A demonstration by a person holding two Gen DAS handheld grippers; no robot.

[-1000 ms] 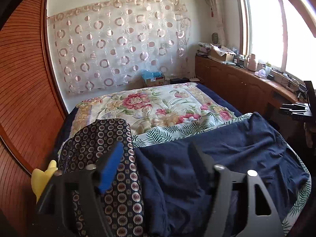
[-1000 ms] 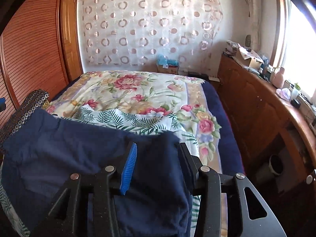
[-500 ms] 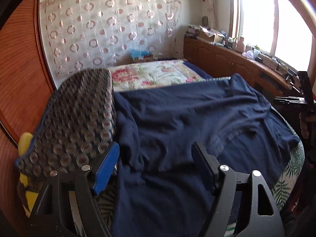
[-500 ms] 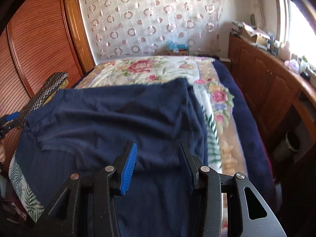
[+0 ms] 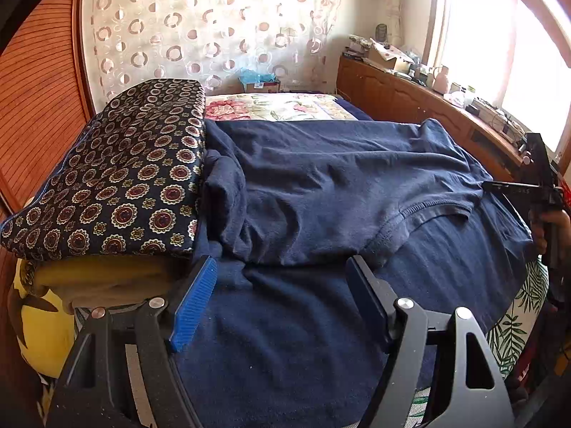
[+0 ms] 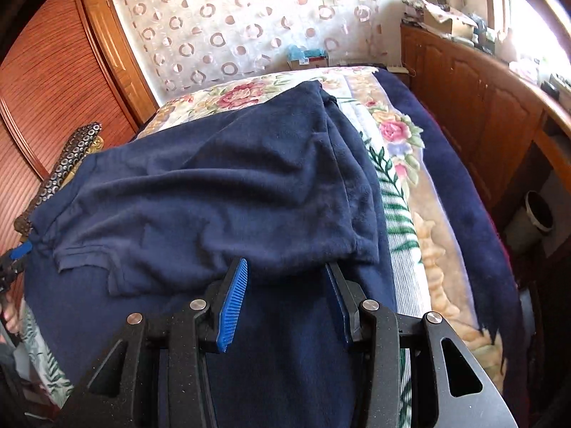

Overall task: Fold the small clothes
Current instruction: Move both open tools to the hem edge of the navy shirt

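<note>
A navy garment (image 5: 339,185) (image 6: 214,185) lies spread over the near end of the bed, with its far part doubled back over the near layer and a ribbed neckline (image 5: 428,214) showing. My left gripper (image 5: 282,264) is open wide just above the lower layer, its tips short of the doubled-over edge. At that edge's right end, my right gripper (image 6: 287,264) stands partly open; its blue pads (image 6: 232,303) are apart and press on nothing. Each view catches the other gripper at its side edge, held by a hand (image 5: 556,221).
A dark cushion with round medallions (image 5: 117,178) (image 6: 67,157) lies against the garment's left side, atop yellow soft things (image 5: 46,328). A floral bedspread (image 5: 285,107) (image 6: 392,132) covers the far bed. Wooden cabinets (image 6: 481,107) and a bin (image 6: 531,217) stand right, slatted doors (image 5: 35,89) left.
Both grippers have come down and closer to the navy garment, which now fills most of each view. Neither gripper's jaws have visibly changed width.
</note>
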